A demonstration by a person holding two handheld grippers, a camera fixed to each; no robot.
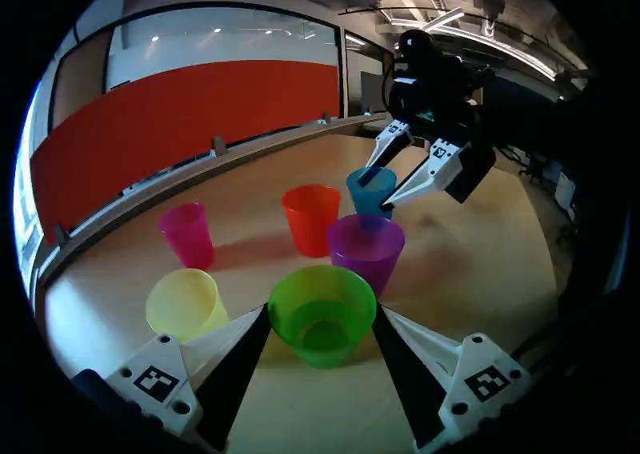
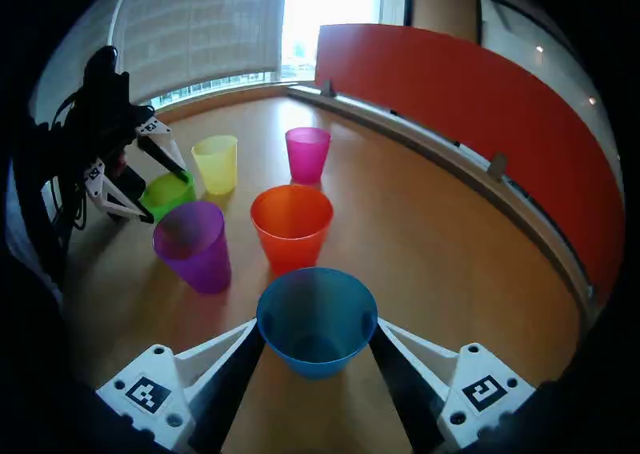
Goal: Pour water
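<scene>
Tabletop (image 1: 480, 254), wood, left hand-held gripper (image 1: 320, 316) clamped on tapered translucent green cup (image 1: 322, 338), right hand-held gripper (image 2: 317, 324) clamped on blue cup (image 2: 317, 354)

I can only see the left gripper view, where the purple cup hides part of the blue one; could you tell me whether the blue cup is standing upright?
Observer: Yes. In the right gripper view the whole blue cup stands upright on the table, between the fingers of the right gripper.
Operator: Thank you. Are those fingers pressing on it?
Observer: They flank it closely, one on each side, but I cannot tell whether they press.
Operator: And what lies behind the left gripper?
Observer: A bright window, with blinds beside it.
</scene>
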